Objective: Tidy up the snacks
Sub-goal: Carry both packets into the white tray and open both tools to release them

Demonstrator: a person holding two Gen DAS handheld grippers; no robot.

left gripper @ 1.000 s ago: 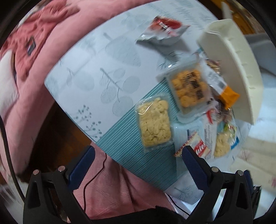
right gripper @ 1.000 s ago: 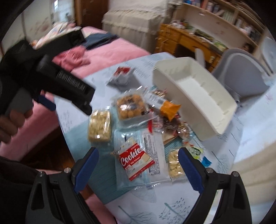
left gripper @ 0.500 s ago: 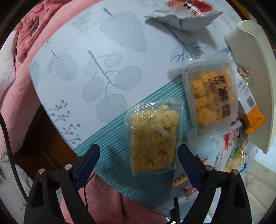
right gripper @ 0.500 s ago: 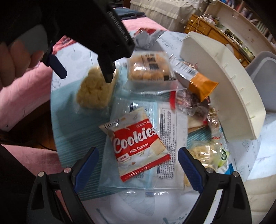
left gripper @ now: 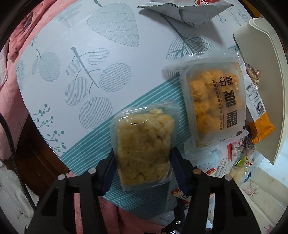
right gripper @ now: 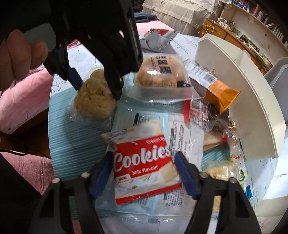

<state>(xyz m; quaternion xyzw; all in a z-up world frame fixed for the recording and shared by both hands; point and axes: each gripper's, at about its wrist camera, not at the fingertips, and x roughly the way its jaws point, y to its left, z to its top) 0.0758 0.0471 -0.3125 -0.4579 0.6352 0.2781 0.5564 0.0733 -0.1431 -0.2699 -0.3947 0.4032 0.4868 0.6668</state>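
A clear pack of pale yellow puffs [left gripper: 144,144] lies on the teal striped part of the tablecloth. My left gripper [left gripper: 144,171] points down over it, its jaws closing, and both blue pads touch the pack's sides. The right wrist view shows the same gripper [right gripper: 97,84], held by a hand [right gripper: 19,54], pinching that pack [right gripper: 95,100]. A red and white "Cookies" pack [right gripper: 144,158] lies on a larger clear packet. My right gripper [right gripper: 143,171] is closing on it, pads against both edges, and the pack bows slightly.
A white plastic bin [right gripper: 252,100] stands at the right, beside the snack pile. Around it lie a tray of orange-yellow balls [left gripper: 216,106], an orange-ended bar [right gripper: 221,93], a red and silver bag [left gripper: 183,10] and several small wrappers. The round table [left gripper: 90,54] ends near a pink bed [right gripper: 21,93].
Both grippers have come down onto the table. The left jaws have narrowed from wide open onto the pale puff pack. The right jaws have narrowed onto the Cookies pack.
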